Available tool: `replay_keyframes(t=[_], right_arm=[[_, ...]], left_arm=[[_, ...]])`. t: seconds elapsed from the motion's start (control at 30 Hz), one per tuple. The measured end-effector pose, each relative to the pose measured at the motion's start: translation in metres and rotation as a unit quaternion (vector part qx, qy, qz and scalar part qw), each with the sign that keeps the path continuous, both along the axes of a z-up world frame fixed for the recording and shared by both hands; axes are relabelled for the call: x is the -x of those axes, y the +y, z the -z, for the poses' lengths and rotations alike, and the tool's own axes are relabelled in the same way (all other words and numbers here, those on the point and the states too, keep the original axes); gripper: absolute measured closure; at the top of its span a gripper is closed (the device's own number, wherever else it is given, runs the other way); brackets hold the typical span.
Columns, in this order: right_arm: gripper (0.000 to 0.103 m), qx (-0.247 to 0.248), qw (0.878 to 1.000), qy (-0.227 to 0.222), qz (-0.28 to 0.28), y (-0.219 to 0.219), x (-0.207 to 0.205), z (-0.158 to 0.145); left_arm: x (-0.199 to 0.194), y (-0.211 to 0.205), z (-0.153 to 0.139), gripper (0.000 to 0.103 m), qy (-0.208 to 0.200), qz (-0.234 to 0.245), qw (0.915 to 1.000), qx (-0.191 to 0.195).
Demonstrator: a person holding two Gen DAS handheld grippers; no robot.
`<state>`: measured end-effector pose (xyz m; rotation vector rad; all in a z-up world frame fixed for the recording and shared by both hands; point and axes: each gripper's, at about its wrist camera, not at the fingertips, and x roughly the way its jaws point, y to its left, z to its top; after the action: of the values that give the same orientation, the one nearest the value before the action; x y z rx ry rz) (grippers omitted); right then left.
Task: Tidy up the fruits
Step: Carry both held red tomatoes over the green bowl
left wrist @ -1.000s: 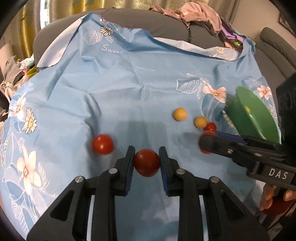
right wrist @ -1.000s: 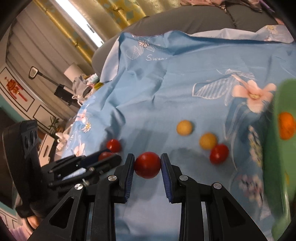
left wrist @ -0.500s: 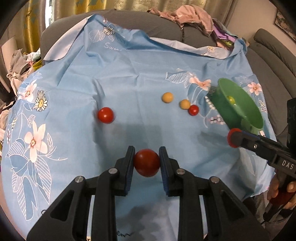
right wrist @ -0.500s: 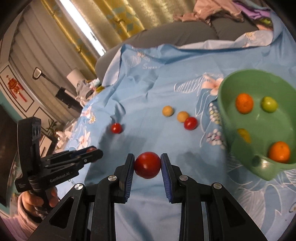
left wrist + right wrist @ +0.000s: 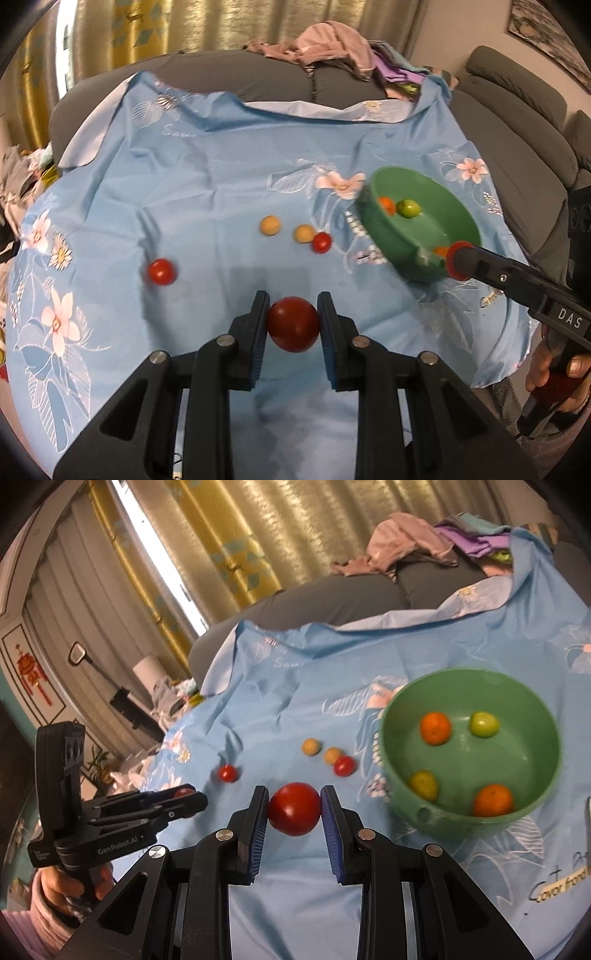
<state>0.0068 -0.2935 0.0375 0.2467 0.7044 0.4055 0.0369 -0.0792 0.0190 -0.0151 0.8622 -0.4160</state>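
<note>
Both sets of fingers are clamped on a red tomato each. The left gripper (image 5: 293, 325) has its blue pads pressed against a big red tomato (image 5: 293, 324), and the right gripper (image 5: 294, 808) is squeezing its own tomato (image 5: 294, 808) the same way.

What's changed over the last second: both grippers have lifted up and back. A second ago the cameras were low over the blue floral cloth (image 5: 207, 192) and the loose fruit looked large; now the whole spread is in view and the fruit looks small. So both picks are done and we're in the carry phase, I'd say.

The right one has swung toward the green bowl (image 5: 532, 812). A second ago the bowl was just a blurry sliver at the frame edge, now its full inside is visible, with two orange fruits, a green one and a yellowish one. In the left wrist view the right gripper's tip with the tomato (image 5: 458, 260) is right at the near rim of the bowl (image 5: 417, 266), so I'd guess that drop comes first.

The left gripper is well off from the bowl, hanging over the near middle of the cloth.

Left on the cloth: a lone small tomato (image 5: 161, 271) off to the left, plus two tan round fruits (image 5: 270, 225) and another small tomato (image 5: 321, 242) clustered near the bowl. Four more to go after these two.
</note>
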Motion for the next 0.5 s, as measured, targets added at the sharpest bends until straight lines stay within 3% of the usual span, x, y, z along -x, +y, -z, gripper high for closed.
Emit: replay_keyframes(t=[0.5], right_arm=[[0.072, -0.023, 0.998, -0.024, 0.059, -0.057, 0.005, -0.001]], left_arm=[[-0.014, -0.071, -0.024, 0.077, -0.028, 0.069, 0.997, -0.02]])
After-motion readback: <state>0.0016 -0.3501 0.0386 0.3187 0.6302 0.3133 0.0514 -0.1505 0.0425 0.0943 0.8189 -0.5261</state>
